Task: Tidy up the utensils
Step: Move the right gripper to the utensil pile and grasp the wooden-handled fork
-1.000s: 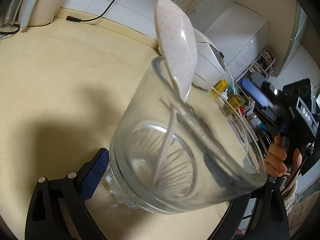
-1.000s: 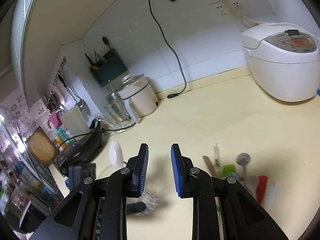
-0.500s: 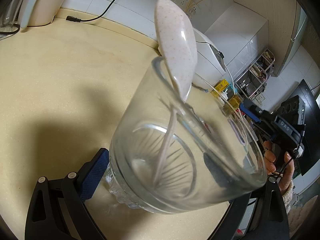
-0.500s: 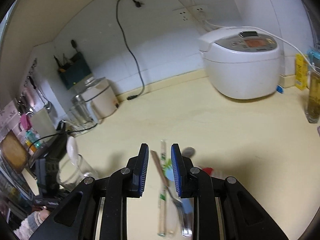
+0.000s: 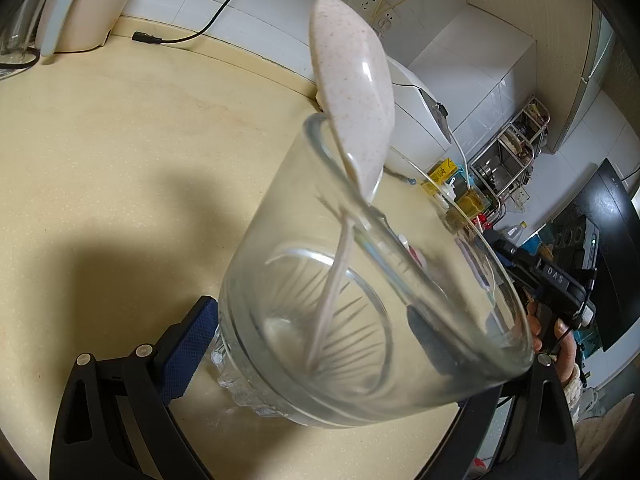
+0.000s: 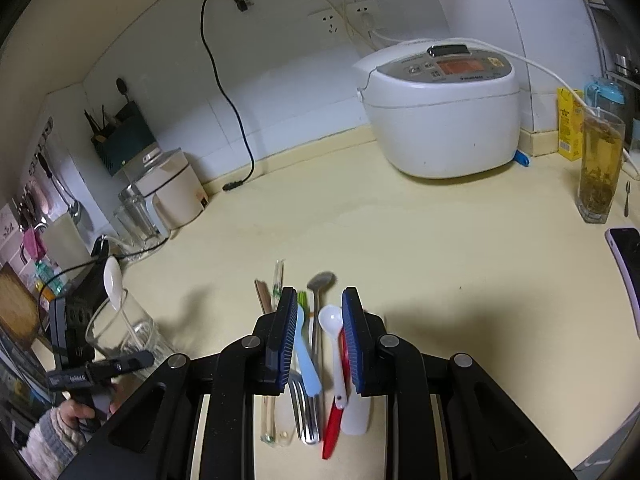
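My left gripper (image 5: 316, 344) is shut on a clear glass cup (image 5: 360, 280), tilted on the cream counter. A speckled pink spoon (image 5: 352, 92) stands in it, bowl up. The cup (image 6: 120, 332) and spoon (image 6: 112, 284) also show at the left in the right wrist view. My right gripper (image 6: 318, 320) is open and empty, hovering over a row of utensils: a white spoon (image 6: 334, 332), a light blue utensil (image 6: 306, 356), a metal spoon (image 6: 320, 284), a fork (image 6: 302, 412), a red utensil (image 6: 334, 420) and chopsticks (image 6: 264, 300).
A white rice cooker (image 6: 440, 116) stands at the back. A tall glass of tea (image 6: 600, 168) and a phone (image 6: 628, 268) are at the right. A cream appliance (image 6: 172, 188), glasses and a black cord (image 6: 232, 120) are at the back left.
My right gripper has swung right and down over the row of utensils. The left gripper and the cup have not moved.
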`<state>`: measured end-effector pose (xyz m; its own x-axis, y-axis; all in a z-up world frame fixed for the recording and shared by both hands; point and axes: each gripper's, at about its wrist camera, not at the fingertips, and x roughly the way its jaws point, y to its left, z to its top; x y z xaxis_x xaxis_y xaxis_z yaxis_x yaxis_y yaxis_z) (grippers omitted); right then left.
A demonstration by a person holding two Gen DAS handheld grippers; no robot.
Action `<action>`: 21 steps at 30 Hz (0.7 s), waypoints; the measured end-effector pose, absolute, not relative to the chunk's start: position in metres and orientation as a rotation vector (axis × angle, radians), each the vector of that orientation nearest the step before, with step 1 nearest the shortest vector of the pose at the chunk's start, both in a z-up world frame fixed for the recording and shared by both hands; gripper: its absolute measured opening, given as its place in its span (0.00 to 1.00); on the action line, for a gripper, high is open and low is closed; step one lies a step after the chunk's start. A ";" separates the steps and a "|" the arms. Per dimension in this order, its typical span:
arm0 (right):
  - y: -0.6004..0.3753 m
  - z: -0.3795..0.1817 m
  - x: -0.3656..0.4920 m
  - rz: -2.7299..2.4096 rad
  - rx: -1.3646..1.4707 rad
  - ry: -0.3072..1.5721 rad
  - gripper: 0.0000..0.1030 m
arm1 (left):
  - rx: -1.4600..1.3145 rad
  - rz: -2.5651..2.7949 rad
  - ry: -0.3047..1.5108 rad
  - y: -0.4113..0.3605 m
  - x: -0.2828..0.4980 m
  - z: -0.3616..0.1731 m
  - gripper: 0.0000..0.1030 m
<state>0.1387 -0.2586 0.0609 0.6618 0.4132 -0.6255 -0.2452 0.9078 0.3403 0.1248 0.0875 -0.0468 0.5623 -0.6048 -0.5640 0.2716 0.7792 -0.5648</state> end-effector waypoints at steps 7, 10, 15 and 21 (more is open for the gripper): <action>-0.243 0.042 0.124 0.466 0.176 0.819 0.23 | -0.446 -0.537 0.823 0.088 0.125 -0.047 0.94; -0.230 0.033 0.117 0.493 0.123 0.843 0.23 | -0.447 -0.537 0.823 0.088 0.125 -0.047 0.94; -0.213 0.021 0.113 0.471 0.026 0.859 0.23 | -0.447 -0.537 0.824 0.088 0.125 -0.047 0.94; -0.202 0.009 0.117 0.440 -0.065 0.890 0.15 | -0.447 -0.537 0.824 0.088 0.125 -0.047 0.94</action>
<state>0.1168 -0.2020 0.0088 0.5462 0.3443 -0.7636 -0.3974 0.9090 0.1256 0.1249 0.0877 -0.0467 0.5620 -0.6051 -0.5640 0.2716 0.7790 -0.5651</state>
